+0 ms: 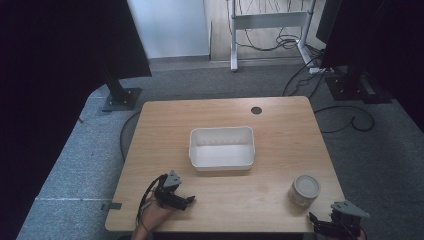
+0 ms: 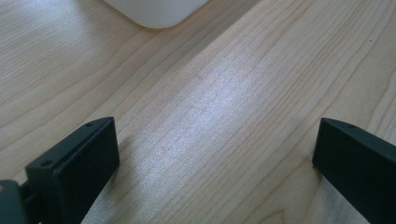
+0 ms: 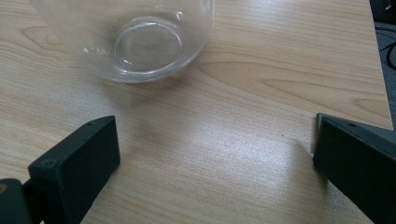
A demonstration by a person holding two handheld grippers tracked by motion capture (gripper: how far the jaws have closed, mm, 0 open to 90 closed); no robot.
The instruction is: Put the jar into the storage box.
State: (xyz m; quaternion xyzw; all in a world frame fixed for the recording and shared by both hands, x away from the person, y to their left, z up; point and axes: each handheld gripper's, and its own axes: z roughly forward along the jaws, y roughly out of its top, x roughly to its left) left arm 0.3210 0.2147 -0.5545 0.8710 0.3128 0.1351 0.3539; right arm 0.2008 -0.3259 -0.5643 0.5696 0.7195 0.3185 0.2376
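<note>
The clear round glass jar point(image 1: 304, 190) stands at the lower right of the light wooden table point(image 1: 280, 130), just above the right gripper point(image 1: 320, 224), while the left gripper point(image 1: 189, 201) rests lower left, both with jaws spread wide and empty.

Light wooden table point(image 1: 220, 200) with rounded corners and a dark round hole point(image 1: 256, 110) near its far edge. An empty white rectangular tub point(image 1: 221, 148) stands at the centre. A clear glass jar point(image 1: 304, 190) point(image 3: 135, 39) stands upright near the right front corner, well apart from the tub.
</note>
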